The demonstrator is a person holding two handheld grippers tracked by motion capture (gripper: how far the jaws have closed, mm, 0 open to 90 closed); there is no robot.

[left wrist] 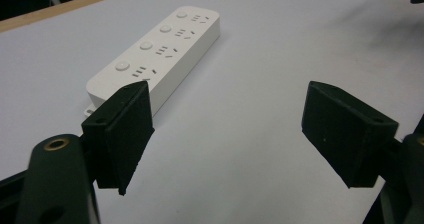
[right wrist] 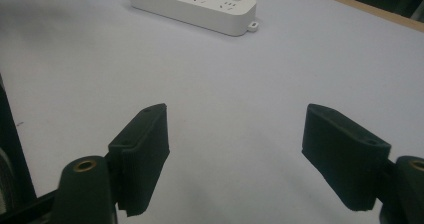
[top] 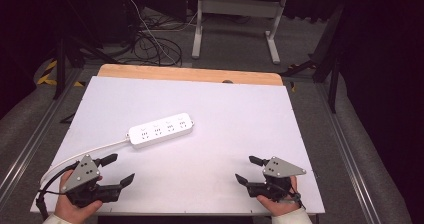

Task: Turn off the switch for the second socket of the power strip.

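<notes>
Both sit near the white power strip (top: 161, 129) on the worktop (top: 240, 114) — left hand-held gripper (top: 121, 168) and right hand-held gripper (top: 249, 169) spread wide, pinching nothing.

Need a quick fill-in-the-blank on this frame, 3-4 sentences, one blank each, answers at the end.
1. The white power strip has ____ round buttons along its top.
2. Both the left gripper and the right gripper have their jaws ____.
3. The strip's white cable trails toward the ____ gripper.
4. The strip lies on a ____ table surface.

Answers: four; open; left; white
</notes>
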